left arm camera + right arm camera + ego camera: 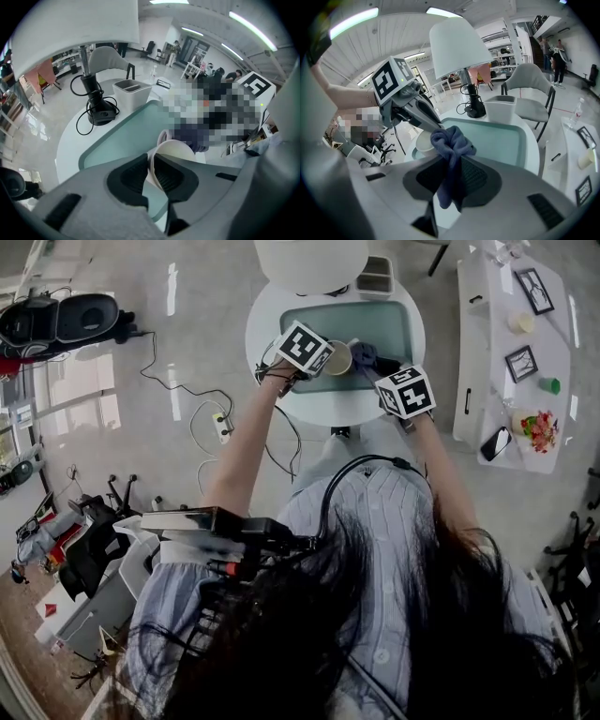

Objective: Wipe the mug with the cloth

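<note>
A cream mug (339, 357) hangs over the teal mat (384, 324) on the round white table. My left gripper (325, 354) is shut on the mug's rim, and in the left gripper view the mug wall (172, 151) is pinched between the dark pads (133, 176). My right gripper (382, 371) is shut on a dark blue cloth (366, 354), bunched right beside the mug's mouth. In the right gripper view the cloth (449, 140) stands up between the jaws, with the mug (423, 142) and left gripper (423, 123) just behind it. Whether cloth and mug touch is unclear.
A lamp with a black base (96, 112) and white shade (457, 42) stands at the table's far side, beside a white container (501, 108). A grey chair (529, 89) is beyond. A long white side table (511, 334) with frames and small items lies to the right.
</note>
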Demonstrator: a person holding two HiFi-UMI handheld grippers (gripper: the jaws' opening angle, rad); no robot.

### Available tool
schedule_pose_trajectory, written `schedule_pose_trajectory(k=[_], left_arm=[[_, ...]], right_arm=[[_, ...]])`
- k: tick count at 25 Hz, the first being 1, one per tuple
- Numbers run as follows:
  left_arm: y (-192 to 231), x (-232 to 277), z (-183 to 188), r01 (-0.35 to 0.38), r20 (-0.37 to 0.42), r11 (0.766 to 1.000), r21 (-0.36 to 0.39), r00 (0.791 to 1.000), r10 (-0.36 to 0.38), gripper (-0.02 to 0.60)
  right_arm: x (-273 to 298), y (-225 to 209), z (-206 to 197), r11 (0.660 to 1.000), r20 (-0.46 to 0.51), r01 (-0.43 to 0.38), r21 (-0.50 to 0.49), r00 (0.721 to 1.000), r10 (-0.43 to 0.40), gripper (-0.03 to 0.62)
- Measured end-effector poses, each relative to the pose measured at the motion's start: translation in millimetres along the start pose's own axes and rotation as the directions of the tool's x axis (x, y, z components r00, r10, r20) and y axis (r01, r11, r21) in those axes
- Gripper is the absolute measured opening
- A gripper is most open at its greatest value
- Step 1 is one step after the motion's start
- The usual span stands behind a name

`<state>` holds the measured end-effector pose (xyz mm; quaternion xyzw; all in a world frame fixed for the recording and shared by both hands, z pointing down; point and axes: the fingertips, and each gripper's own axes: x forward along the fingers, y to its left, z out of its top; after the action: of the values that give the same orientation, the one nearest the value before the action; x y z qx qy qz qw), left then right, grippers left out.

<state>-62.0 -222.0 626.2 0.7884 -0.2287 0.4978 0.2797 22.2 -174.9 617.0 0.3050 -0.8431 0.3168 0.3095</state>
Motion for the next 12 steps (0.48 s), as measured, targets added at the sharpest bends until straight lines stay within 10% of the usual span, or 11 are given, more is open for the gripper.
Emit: schedule_pose_trajectory(k=[5,12], left_arm=[[7.0,-6.7,-9.0,-0.049,0.046,0.981,-0.190,0.997,0.059,0.055],[15.8,-14.2,-23.7,-0.124,0.080,0.889,-0.441,0.981,0.177,0.052]], right_arm=[[-0.2,4.2,2.1,1.000,0.007,0.007,0.005,1.000,-0.007,0.106],[1.9,16.6,-2.9,1.000,0.009,0.007,0.024,1.000,-0.007,0.107]])
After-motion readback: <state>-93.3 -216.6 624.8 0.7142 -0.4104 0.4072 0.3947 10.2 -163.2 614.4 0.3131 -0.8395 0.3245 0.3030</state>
